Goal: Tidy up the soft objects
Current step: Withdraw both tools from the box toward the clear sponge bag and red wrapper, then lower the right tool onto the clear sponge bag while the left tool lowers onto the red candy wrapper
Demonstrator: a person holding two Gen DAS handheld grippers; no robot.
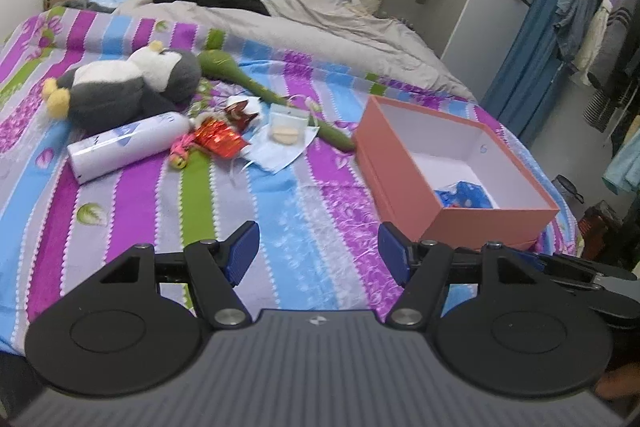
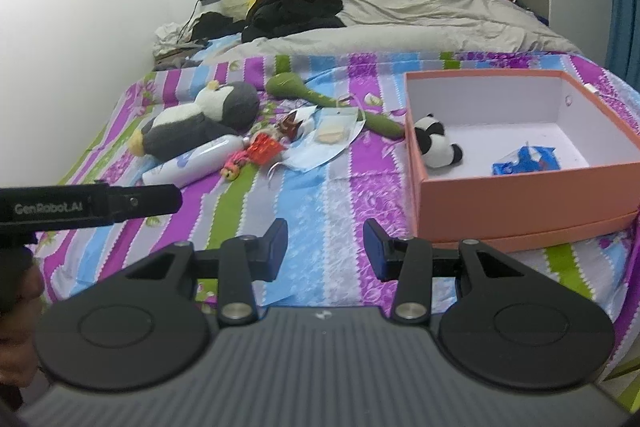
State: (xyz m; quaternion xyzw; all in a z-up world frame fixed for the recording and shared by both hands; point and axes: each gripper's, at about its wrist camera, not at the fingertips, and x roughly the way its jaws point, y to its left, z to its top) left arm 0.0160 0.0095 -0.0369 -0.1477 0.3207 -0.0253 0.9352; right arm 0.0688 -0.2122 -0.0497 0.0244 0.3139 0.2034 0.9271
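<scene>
Box: we saw the pink box [image 2: 520, 199] ahead and right of our right gripper [image 2: 325, 251], holding a panda toy [image 2: 438, 143] and a blue packet [image 2: 526, 159].
Loose toys: the penguin plush [image 1: 120, 83] and green plush [image 1: 256, 83] lay far ahead-left of our left gripper [image 1: 318, 253].
Fingers: both pairs stood apart, gripping nothing.
Bottle: the white bottle [image 1: 128, 145] lay beside the penguin.

1. "GenRobot.AI" stands in pale letters on the side of the left gripper's black body [image 2: 88, 207], seen at the left edge of the right wrist view.
2. The white bottle [image 1: 128, 145] lying on the striped bedsheet [image 1: 280, 227] carries bluish print, too blurred to read.
3. No other text, number or sign is legible in either view.
</scene>
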